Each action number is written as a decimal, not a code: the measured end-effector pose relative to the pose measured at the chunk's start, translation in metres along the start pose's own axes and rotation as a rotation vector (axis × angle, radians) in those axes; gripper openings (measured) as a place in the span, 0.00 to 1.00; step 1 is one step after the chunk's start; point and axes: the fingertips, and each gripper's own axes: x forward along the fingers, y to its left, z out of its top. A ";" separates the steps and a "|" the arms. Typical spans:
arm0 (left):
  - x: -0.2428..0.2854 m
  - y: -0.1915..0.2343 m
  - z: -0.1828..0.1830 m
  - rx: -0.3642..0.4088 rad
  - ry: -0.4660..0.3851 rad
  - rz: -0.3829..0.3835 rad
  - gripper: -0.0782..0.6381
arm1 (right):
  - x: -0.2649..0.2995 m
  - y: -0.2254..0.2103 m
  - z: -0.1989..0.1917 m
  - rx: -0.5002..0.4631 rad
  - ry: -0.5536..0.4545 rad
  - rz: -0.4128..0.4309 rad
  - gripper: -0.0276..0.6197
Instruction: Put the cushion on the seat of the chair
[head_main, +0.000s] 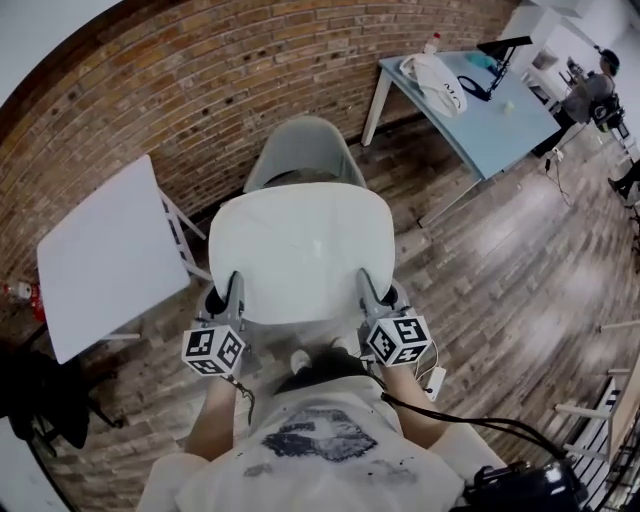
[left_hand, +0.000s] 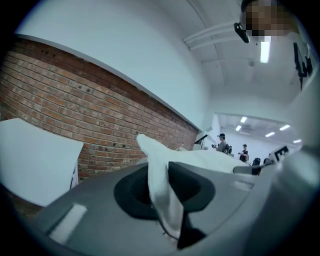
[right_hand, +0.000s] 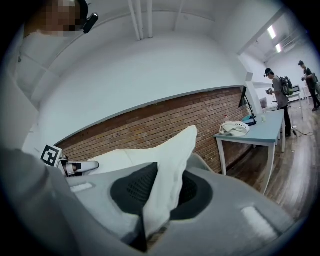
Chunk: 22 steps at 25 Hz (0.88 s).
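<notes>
Plain white soft square cushion (head_main: 300, 250), centre. Pale grey moulded plastic chair (head_main: 305, 145), just beyond. Grey left gripper (head_main: 233, 290) and grey right gripper (head_main: 366, 288), with black-and-white square-marker cubes (head_main: 213, 350). Red-brown brick wall (head_main: 200, 80) with pale mortar lines, far. White square table (head_main: 100, 250), left. Light blue table (head_main: 500, 115), far right. Streaked brown wood-plank floor (head_main: 500, 260).

The cushion (head_main: 300, 250) hangs at centre, its near-left edge between the jaws of the left gripper (head_main: 233, 288) and its near-right edge in the right gripper (head_main: 368, 288). Just beyond it stands the chair (head_main: 305, 145), with the brick wall (head_main: 200, 80) behind. A small table (head_main: 105, 250) lies left. A desk (head_main: 490, 115) bearing a bag (head_main: 435, 80) stands far right, with a person (head_main: 590, 95) beyond.
</notes>
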 end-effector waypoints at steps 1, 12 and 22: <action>0.007 0.001 -0.001 0.001 0.005 -0.003 0.20 | 0.005 -0.003 0.000 -0.002 0.002 -0.004 0.14; 0.100 0.011 -0.004 0.015 0.057 0.019 0.20 | 0.079 -0.061 0.007 0.015 0.038 -0.006 0.14; 0.185 0.017 -0.003 0.016 0.085 0.088 0.20 | 0.154 -0.120 0.019 0.041 0.077 0.044 0.14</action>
